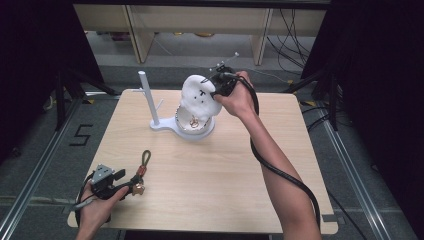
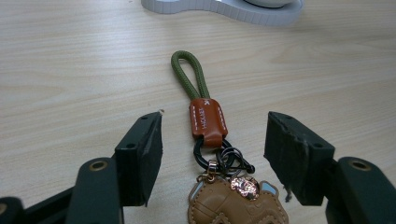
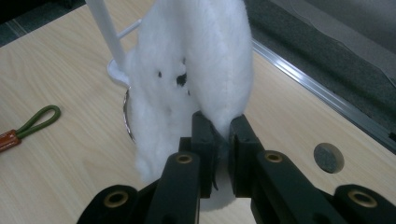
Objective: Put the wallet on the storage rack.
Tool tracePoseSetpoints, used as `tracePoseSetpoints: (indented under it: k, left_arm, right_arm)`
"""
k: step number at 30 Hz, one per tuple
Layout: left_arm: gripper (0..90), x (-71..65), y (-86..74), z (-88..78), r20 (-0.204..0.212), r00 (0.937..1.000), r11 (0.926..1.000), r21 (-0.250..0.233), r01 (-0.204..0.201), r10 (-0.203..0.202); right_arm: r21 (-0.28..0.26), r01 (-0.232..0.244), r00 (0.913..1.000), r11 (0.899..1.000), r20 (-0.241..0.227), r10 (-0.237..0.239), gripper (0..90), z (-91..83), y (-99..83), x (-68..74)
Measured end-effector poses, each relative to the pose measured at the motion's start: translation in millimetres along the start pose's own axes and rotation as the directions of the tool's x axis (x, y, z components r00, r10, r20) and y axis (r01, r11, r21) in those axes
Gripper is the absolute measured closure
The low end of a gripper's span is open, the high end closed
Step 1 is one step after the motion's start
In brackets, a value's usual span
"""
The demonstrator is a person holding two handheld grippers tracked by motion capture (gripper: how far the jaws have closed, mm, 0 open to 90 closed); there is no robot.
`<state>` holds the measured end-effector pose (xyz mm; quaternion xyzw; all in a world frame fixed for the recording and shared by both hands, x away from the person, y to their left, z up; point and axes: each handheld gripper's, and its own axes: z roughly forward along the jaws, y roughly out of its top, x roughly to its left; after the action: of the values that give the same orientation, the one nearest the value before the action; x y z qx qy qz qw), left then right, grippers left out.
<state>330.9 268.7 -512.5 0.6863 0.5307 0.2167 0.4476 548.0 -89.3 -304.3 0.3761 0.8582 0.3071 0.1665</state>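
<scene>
- The right claw (image 3: 219, 135) is pinching a fold of the white plush toy (image 1: 200, 95), which is held in the air over the dish of the white jewellery stand (image 1: 192, 131) at the far middle of the worktop (image 1: 225, 190).
- Risk: the grip takes in only a thin edge of fluffy fabric. The plush could slip out and fall onto the dish, which appears to hold a gold ring (image 1: 194, 121).
- Risk: the plush hangs just beside the stand's upright post (image 1: 148, 97). A sideways swing could snag a peg and tip the stand.
- The left claw (image 2: 215, 154) is spread at the near left, its pads either side of the keychain (image 2: 205, 121) but not touching it. The keychain lies flat on the worktop.
- Risk: closing here would catch the loose metal rings (image 2: 229, 158), not the brown leather tab, and the green cord loop could twist out.
</scene>
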Motion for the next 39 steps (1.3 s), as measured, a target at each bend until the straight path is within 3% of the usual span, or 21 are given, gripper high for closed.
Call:
tracePoseSetpoints:
  k: [8, 16, 22, 26, 27, 31, 39]
  left_arm:
    - [36.3, 0.3, -0.8, 0.6, 0.005, 1.0, 1.0, 0.002, -0.001, 0.001]
    - [36.3, 0.2, -1.2, 0.3, 0.004, 1.0, 1.0, 0.001, 0.001, -0.001]
    - [36.4, 0.0, -1.1, -0.8, -0.006, 1.0, 0.9999, 0.012, 0.001, -0.001]
    - [36.3, -0.1, -1.5, 0.1, -0.001, 1.0, 1.0, 0.005, 0.0, 0.0]
    - [36.4, 0.0, -1.8, 0.6, 0.005, 1.0, 1.0, 0.003, 0.0, 0.0]
    - [36.4, -0.1, -2.2, 0.7, 0.006, 1.0, 1.0, 0.001, 0.001, -0.001]
    - [36.3, -0.8, -2.2, 0.6, 0.008, 1.0, 1.0, 0.003, 0.0, 0.0]
  right_arm:
    - [0.014, 0.007, 0.9999, 1.0, 0.013, -0.007, 83.7, 14.3, 1.9, 1.4]
    - [0.031, 0.066, 0.9976, 0.997, 0.017, -0.067, 83.6, 32.4, 3.4, 4.4]
    - [0.057, 0.085, 0.9961, 0.995, 0.019, -0.086, 83.5, 45.8, -0.2, 5.2]
    - [0.063, 0.076, 0.9969, 0.995, 0.015, -0.077, 83.5, 50.3, -1.0, 5.8]
    - [0.077, 0.1, 0.9945, 0.992, 0.022, -0.102, 83.4, 53.4, -1.8, 5.3]
    - [0.077, 0.123, 0.9914, 0.989, 0.035, -0.126, 83.3, 60.2, -3.7, 6.1]
    - [0.082, 0.126, 0.9905, 0.989, 0.047, -0.13, 82.4, 64.3, -0.9, 11.7]
